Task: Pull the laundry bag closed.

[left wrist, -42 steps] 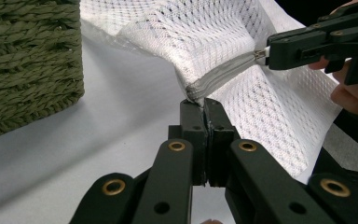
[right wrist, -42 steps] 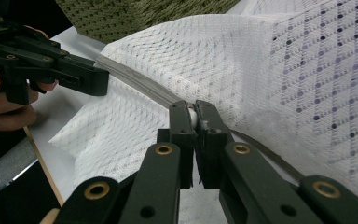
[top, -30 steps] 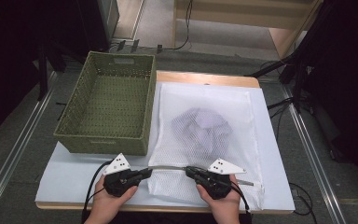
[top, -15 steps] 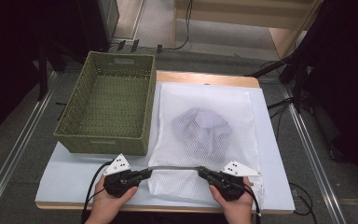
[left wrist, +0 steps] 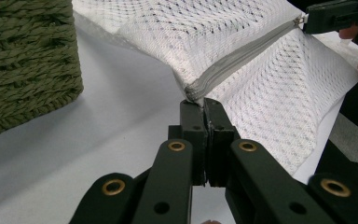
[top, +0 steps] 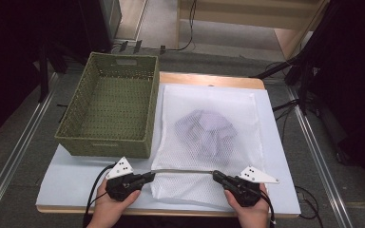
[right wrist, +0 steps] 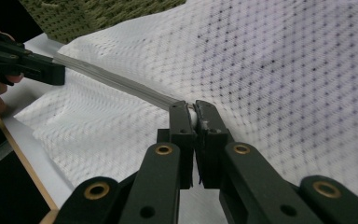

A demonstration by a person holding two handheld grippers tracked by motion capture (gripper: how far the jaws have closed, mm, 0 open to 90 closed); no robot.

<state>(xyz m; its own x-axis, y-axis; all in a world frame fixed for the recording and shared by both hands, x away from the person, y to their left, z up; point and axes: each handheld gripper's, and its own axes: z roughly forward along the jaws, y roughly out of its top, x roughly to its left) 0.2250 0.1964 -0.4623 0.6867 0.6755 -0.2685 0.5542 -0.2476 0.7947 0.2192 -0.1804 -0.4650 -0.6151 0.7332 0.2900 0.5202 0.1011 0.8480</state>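
Black jaws of the left tool (left wrist: 200, 103) are pressed together on the end of the grey zipper (left wrist: 242, 56) of a white mesh laundry bag (left wrist: 200, 32), pinching the fabric where the zipper begins, low in the middle of the left gripper view. In the high view this left tool (top: 147, 177) sits at the lower left of centre, held in the person's left hand (top: 110, 208). The right tool (right wrist: 193, 114) is likewise closed, its jaws clamped on a small pale piece at the zipper line, apparently the zipper pull, in the middle of the right gripper view. In the high view the right tool (top: 217, 176) lies at the lower right of centre, held in the right hand (top: 251, 211). Between the two tools the grey zipper (top: 183, 171) is stretched in a shallow arc along the bag's near edge.

The white mesh laundry bag (top: 209, 109) lies flat on the bench (top: 76, 175), which is covered in white, filling the centre right of the high view. A crumpled pale lilac garment (top: 206, 135) shows through the mesh near the bag's middle. Just beside the bag's left edge stands an olive-green woven rectangular basket (top: 109, 147), in the upper left part of the bench
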